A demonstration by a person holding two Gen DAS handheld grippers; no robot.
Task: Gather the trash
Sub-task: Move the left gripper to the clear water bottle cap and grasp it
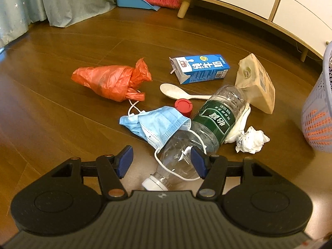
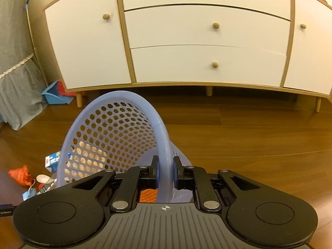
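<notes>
On the wooden floor (image 1: 62,95), a scatter of trash: clear plastic bottle (image 1: 199,132) with green label lying on its side, white cap toward the camera; blue face mask (image 1: 155,124) draped against it, one ear loop trailing over the bottle's neck; red bottle cap (image 1: 183,106) just behind the mask; white spoon (image 1: 176,92), blue milk carton (image 1: 200,68), crumpled orange plastic bag (image 1: 112,81), beige carton (image 1: 257,83) and balled white tissue (image 1: 251,140) nearby. Left gripper (image 1: 161,161) spread wide, holding nothing, poised over the bottle's neck end. Right gripper (image 2: 165,173) clamped on the rim of the lavender mesh basket (image 2: 116,124), one pad inside, one outside. White cabinet (image 2: 186,41) behind.
</notes>
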